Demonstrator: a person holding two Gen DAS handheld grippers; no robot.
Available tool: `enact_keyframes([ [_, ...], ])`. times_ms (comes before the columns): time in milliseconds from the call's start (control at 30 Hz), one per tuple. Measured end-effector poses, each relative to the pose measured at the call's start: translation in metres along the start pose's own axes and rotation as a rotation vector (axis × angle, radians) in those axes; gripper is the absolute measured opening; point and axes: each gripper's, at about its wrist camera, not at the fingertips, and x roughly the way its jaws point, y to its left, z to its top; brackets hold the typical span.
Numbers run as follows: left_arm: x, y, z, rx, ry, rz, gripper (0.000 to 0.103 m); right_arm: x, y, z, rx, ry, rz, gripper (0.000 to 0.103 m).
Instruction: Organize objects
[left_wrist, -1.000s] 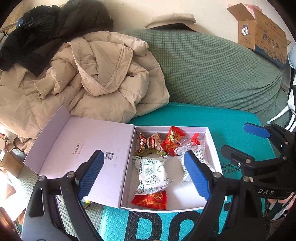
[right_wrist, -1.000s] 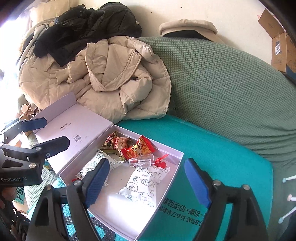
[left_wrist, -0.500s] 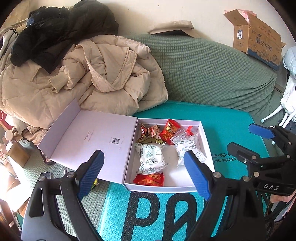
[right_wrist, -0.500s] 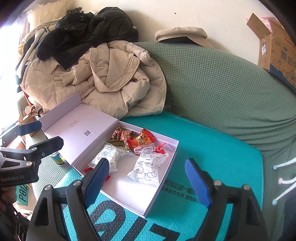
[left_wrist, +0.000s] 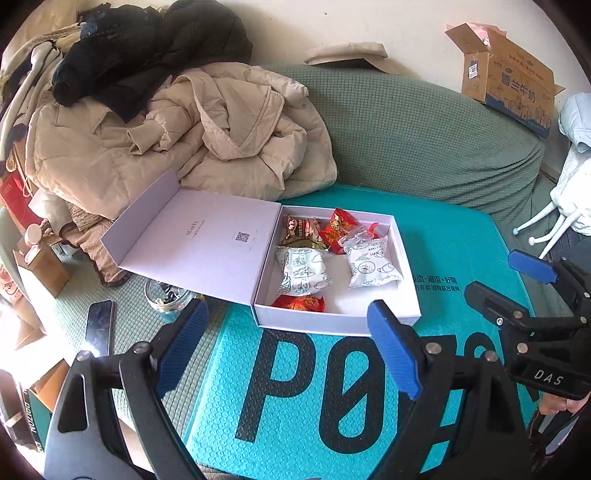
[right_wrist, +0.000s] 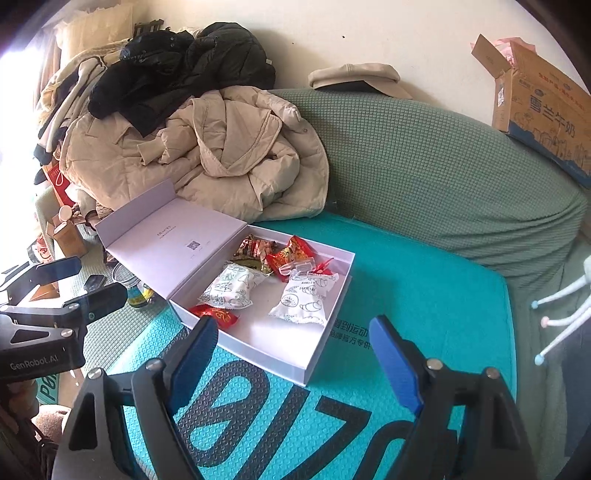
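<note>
A white box (left_wrist: 332, 323) lies open on a teal mat (left_wrist: 295, 387), its lid (left_wrist: 207, 236) folded out to the left. Inside lie two white snack packs (left_wrist: 303, 271), red packets (left_wrist: 338, 229), a brown packet and a small clear piece. The box also shows in the right wrist view (right_wrist: 280, 362). My left gripper (left_wrist: 288, 350) is open and empty, in front of the box. My right gripper (right_wrist: 291, 358) is open and empty, in front of the box; it also shows at the right of the left wrist view (left_wrist: 517, 280).
A beige coat (left_wrist: 207, 147) and black jacket (left_wrist: 147, 48) are piled on the green sofa (left_wrist: 424, 140) behind the box. A phone (left_wrist: 98, 326) and a small jar (left_wrist: 166, 295) lie left of the mat. A cardboard carton (left_wrist: 509, 77) sits top right.
Both grippers have pulled back and up from the box, which now looks smaller and farther. More of the mat lettering, the phone and the jar have come into view.
</note>
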Motion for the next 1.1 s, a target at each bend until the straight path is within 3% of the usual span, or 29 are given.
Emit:
enact_keyframes([
  [767, -0.042, -0.002, -0.079, -0.025, 0.047, 0.023, 0.088, -0.041, 0.022, -0.077, 0.023, 0.04, 0.001, 0.085],
  [1100, -0.043, -0.009, -0.092, -0.007, 0.059, 0.019, 0.088, -0.04, 0.026, -0.086, 0.002, 0.054, 0.007, 0.085],
])
